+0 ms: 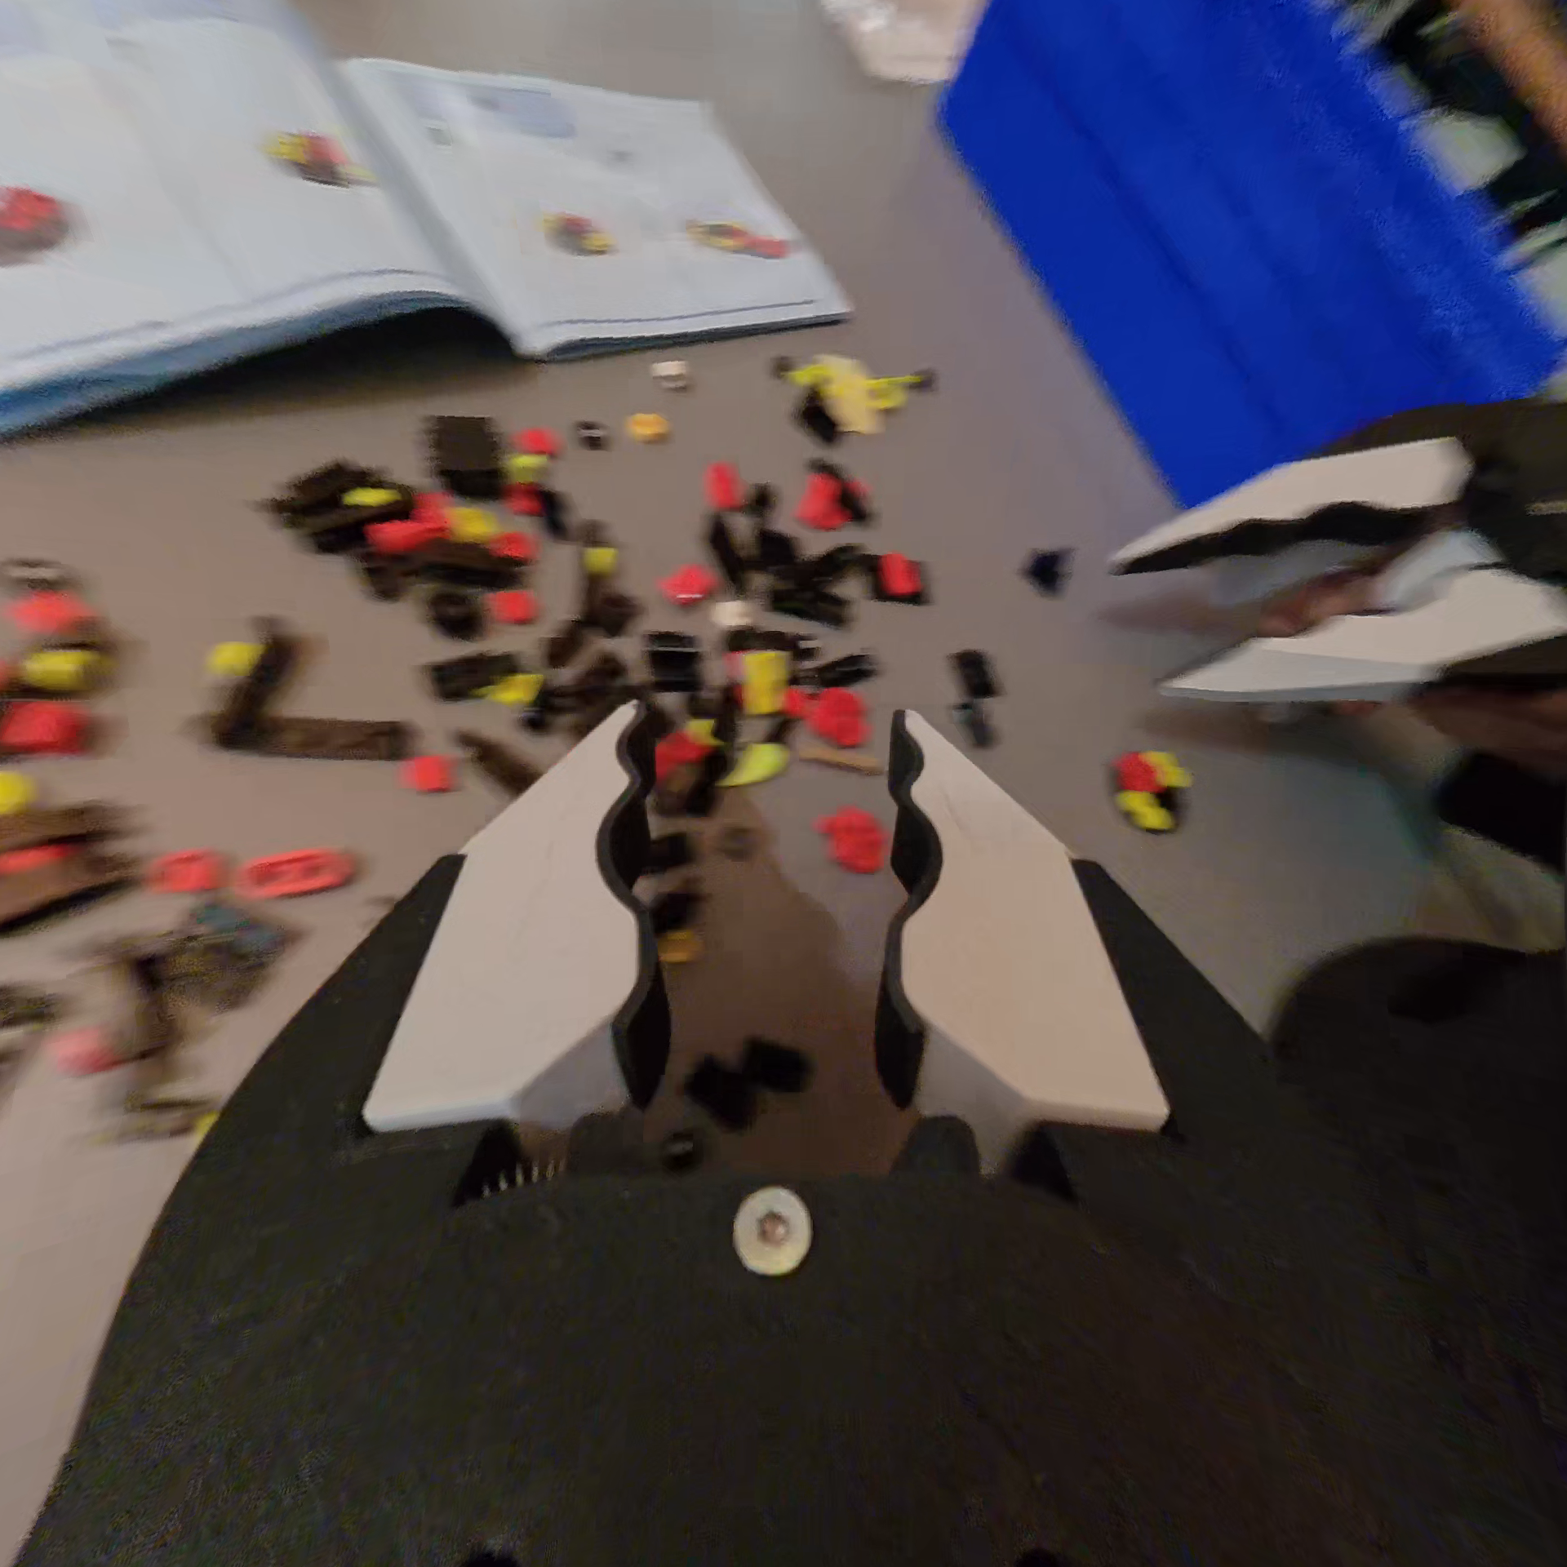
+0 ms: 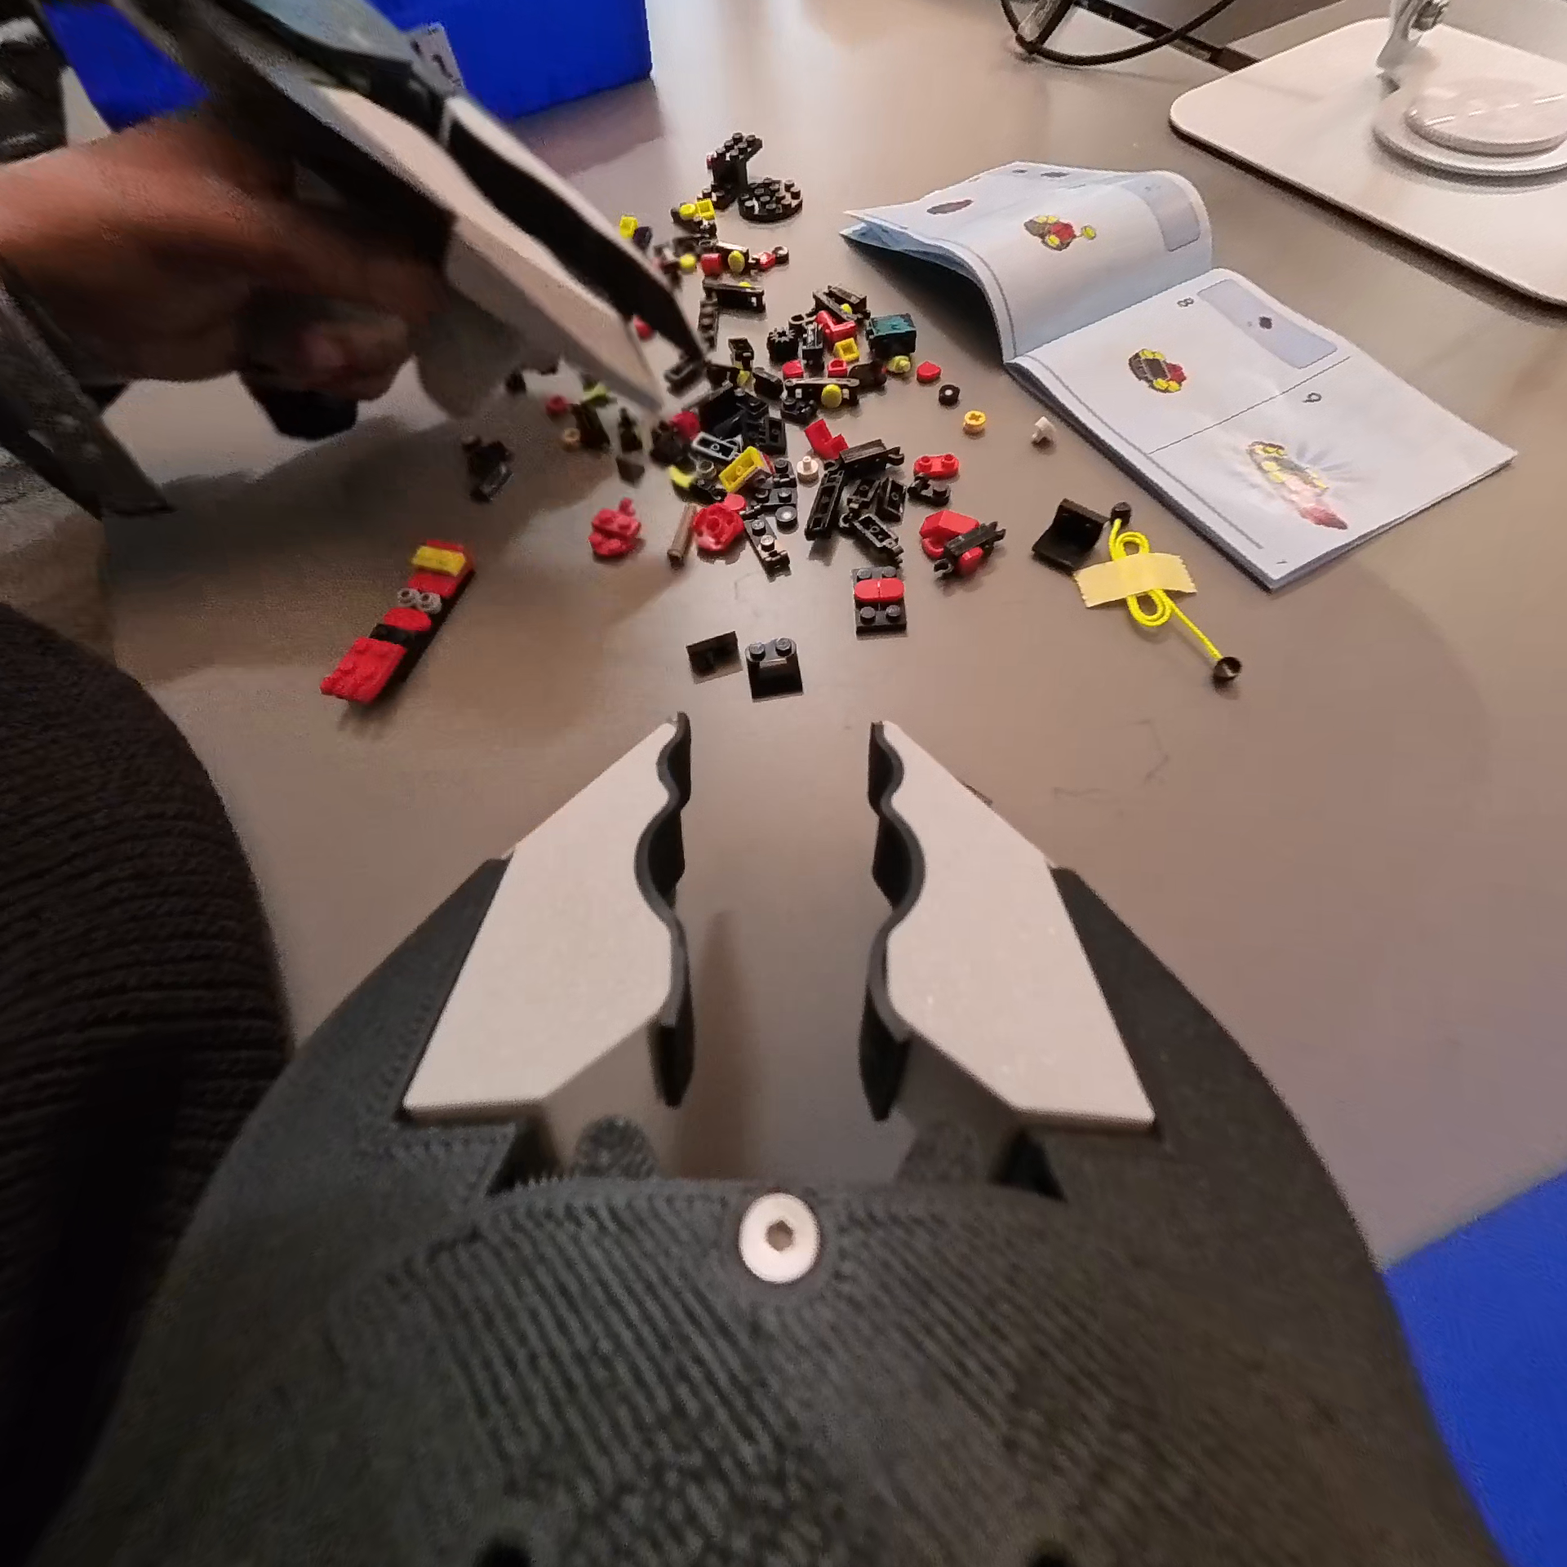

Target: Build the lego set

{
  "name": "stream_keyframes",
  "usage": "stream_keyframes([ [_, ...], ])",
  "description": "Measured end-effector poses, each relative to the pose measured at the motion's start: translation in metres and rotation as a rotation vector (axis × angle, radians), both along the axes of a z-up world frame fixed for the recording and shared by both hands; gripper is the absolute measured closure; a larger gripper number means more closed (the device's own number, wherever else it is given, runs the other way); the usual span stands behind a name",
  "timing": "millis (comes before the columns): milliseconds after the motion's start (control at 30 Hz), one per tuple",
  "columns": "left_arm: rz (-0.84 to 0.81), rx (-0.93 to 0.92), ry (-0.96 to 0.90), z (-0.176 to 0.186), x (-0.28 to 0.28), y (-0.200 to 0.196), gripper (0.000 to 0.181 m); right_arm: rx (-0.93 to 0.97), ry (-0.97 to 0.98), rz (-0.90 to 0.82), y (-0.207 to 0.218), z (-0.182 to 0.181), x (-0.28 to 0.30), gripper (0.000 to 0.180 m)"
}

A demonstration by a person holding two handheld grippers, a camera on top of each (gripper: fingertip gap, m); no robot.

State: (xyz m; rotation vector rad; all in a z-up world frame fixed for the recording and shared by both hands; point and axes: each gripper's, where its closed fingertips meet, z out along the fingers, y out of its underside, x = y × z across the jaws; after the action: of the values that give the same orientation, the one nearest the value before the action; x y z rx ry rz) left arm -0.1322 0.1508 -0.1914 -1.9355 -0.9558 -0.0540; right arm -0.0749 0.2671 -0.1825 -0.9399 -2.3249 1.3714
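Observation:
Loose red, black and yellow lego pieces lie in a pile on the grey table. A long, partly built red, black and yellow piece lies apart, left of the pile. My left gripper is open and empty, with its tips low over the near side of the pile. It also shows in the right wrist view, held by a hand. My right gripper is open and empty, just short of two small black pieces. It shows at the right in the left wrist view.
An open instruction booklet lies right of the pile, and at the far left in the left wrist view. A yellow cord with tape lies near it. A white stand base is at the far right. A blue bin stands behind.

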Motion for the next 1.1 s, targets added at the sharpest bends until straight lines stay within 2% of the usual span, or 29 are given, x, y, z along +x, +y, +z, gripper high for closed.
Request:
stream_keyframes([
  [67, 0.070, -0.121, 0.078, -0.007, -0.030, -0.024, 0.124, -0.006, -0.004, 0.003, -0.001, 0.001, 0.001, 0.139],
  [167, 0.121, -0.179, 0.147, -0.004, -0.063, -0.046, 0.124, -0.011, 0.005, 0.007, -0.002, 0.003, 0.002, 0.139],
  [200, 0.126, -0.188, 0.151, -0.005, -0.070, -0.048, 0.125, -0.009, 0.008, 0.007, -0.001, 0.004, 0.002, 0.139],
  [300, 0.144, -0.250, 0.159, -0.014, -0.084, -0.051, 0.148, -0.009, 0.003, 0.003, -0.001, 0.002, 0.001, 0.139],
  [467, 0.116, -0.299, 0.231, -0.012, -0.101, -0.039, 0.154, -0.005, -0.011, 0.003, -0.001, -0.001, 0.002, 0.139],
  [633, 0.044, -0.344, 0.166, -0.028, -0.097, -0.033, 0.156, -0.003, -0.006, -0.002, 0.001, 0.000, 0.001, 0.139],
  [800, 0.035, -0.315, 0.162, -0.021, -0.094, -0.034, 0.179, -0.007, -0.010, -0.006, 0.002, 0.000, 0.001, 0.139],
  [1100, 0.080, -0.258, 0.152, -0.009, -0.097, -0.050, 0.181, -0.004, -0.013, -0.013, 0.003, -0.001, 0.000, 0.140],
])
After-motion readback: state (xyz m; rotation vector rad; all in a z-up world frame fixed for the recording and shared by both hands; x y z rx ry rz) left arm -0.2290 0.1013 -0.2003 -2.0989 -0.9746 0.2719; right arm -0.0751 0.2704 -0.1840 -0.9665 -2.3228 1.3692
